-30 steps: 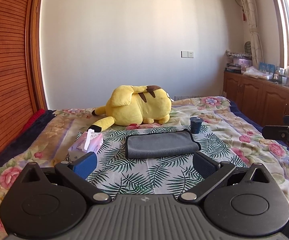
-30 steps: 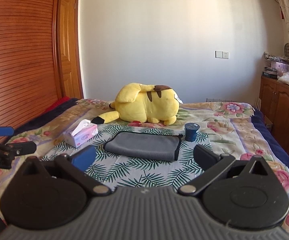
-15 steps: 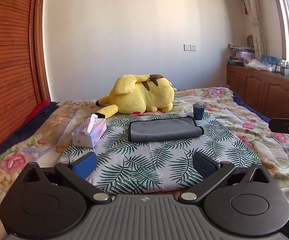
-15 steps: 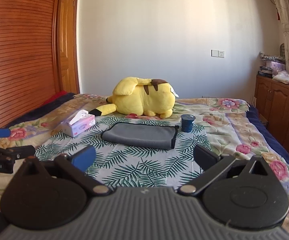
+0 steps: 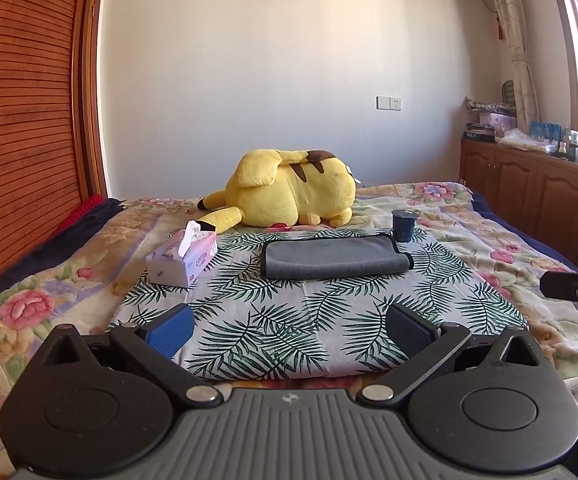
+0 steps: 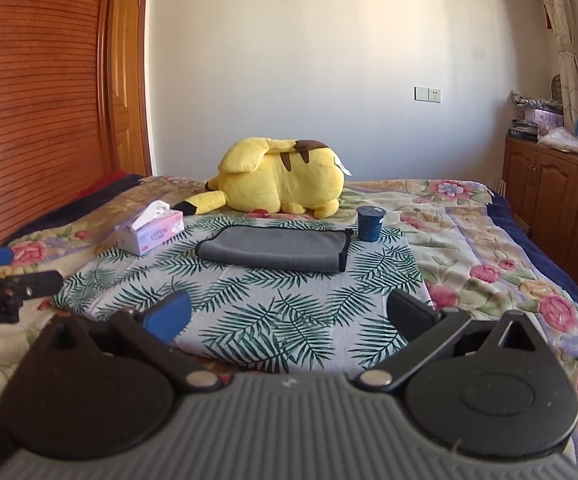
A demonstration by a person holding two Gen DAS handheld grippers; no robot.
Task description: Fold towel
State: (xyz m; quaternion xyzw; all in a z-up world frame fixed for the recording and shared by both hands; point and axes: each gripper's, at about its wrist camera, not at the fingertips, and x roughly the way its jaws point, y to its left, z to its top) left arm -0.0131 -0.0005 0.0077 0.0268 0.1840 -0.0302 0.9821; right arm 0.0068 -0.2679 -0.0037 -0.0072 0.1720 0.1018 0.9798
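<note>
Bed (image 5: pixel 489 236) with floral quilt filled the lower scene; a leaf-print cloth (image 5: pixel 289 320) was spread over its middle. Yellow plush toy (image 5: pixel 289 192) lay at the far side of that cloth. Grey towel (image 5: pixel 333 256) lay flat on the leaf-print cloth, just in front of the plush, already doubled into a long narrow band with its dark-edged ends stacked at the right. Tissue box (image 5: pixel 181 258) sat well to its left, small dark cup (image 5: pixel 403 225) just beside its far right corner.

Left gripper (image 5: pixel 289 330) and right gripper (image 6: pixel 289 316) both hung near the front edge of the leaf-print cloth, jaws spread wide, nothing between them, well short of the towel.

Judgement: towel looked folded at least 1 time; if another fold is due, 2 grippers should approach 1 short end, pinch both layers at its corners, lift low and carry across to the opposite end, edges aligned. Keep clear of the cup on the right; a brushed cup would tip
</note>
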